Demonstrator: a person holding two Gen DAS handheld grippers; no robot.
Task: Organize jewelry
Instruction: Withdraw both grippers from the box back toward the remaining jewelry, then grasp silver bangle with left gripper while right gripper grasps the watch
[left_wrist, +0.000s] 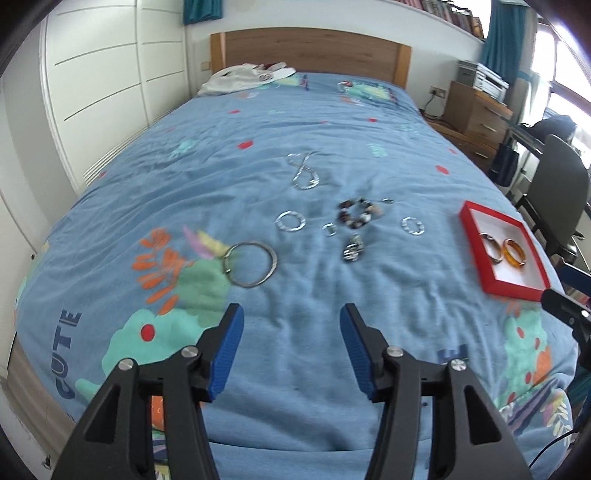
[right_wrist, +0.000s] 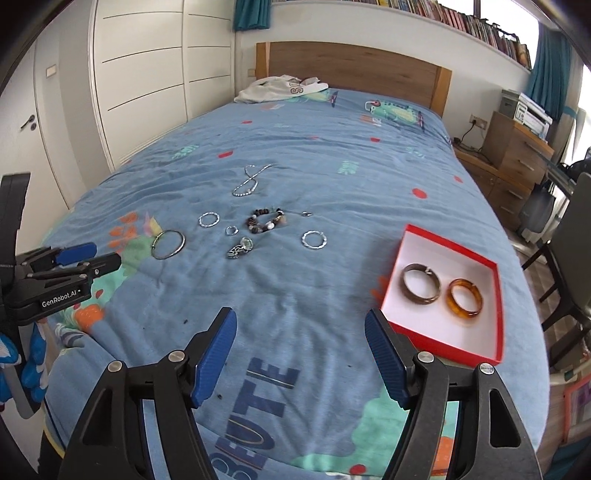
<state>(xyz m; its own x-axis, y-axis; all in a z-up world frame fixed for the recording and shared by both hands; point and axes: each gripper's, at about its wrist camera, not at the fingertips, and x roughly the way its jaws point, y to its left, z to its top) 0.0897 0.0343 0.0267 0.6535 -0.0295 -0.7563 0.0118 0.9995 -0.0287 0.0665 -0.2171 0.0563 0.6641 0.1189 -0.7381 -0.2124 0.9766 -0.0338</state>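
Observation:
Jewelry lies spread on the blue bedspread (left_wrist: 295, 295): a large silver bangle (left_wrist: 251, 268), a silver hoop (left_wrist: 290, 221), a small ring (left_wrist: 328, 229), a beaded bracelet (left_wrist: 356, 214), a metal cluster piece (left_wrist: 354, 250), another hoop (left_wrist: 413, 225) and a chain (left_wrist: 304, 170). A red box (right_wrist: 448, 291) at the right holds a grey bangle (right_wrist: 421, 283) and an amber bangle (right_wrist: 464, 297). My left gripper (left_wrist: 291, 320) hovers open and empty in front of the large bangle. My right gripper (right_wrist: 300, 325) is open and empty, left of the box.
A white garment (right_wrist: 280, 88) lies by the wooden headboard (right_wrist: 351, 66). White wardrobe doors (right_wrist: 147, 74) line the left side. A wooden dresser (right_wrist: 517, 158) and a dark chair (right_wrist: 569, 266) stand to the right of the bed.

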